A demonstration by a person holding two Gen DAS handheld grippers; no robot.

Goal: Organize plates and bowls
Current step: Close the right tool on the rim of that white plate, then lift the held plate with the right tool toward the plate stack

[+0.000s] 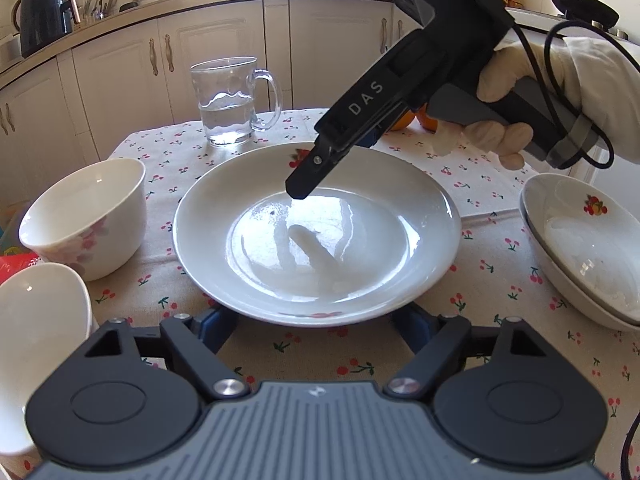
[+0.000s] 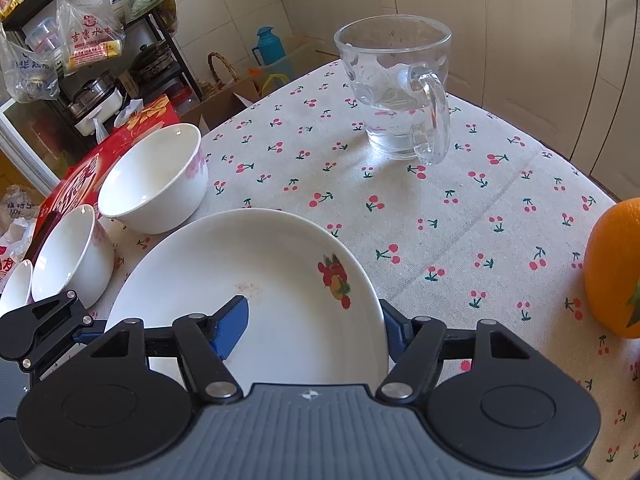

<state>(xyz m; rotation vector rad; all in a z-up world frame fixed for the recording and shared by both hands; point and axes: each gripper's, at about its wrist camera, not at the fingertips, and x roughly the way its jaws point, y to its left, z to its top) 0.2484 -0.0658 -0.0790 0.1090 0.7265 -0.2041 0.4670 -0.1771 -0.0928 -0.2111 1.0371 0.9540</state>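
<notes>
A white plate (image 1: 316,232) with a fruit print lies on the cherry-print tablecloth (image 1: 480,280). My left gripper (image 1: 314,326) is open at the plate's near edge, with its blue pads (image 1: 216,330) tucked under the rim on both sides. My right gripper (image 1: 332,160), held in a gloved hand (image 1: 520,92), reaches down over the far rim. In the right wrist view the right gripper (image 2: 312,330) straddles the plate (image 2: 260,264). One of its blue pads (image 2: 234,326) is over the inside and the other is just outside the rim. The jaws stand apart.
To the left, two white bowls with pink flowers (image 1: 88,216) (image 1: 40,340) sit beside a red box (image 2: 80,168). Stacked shallow dishes (image 1: 580,248) rest at the right. A glass mug of water (image 1: 228,100) stands behind the plate. Oranges (image 2: 616,268) lie at the far right.
</notes>
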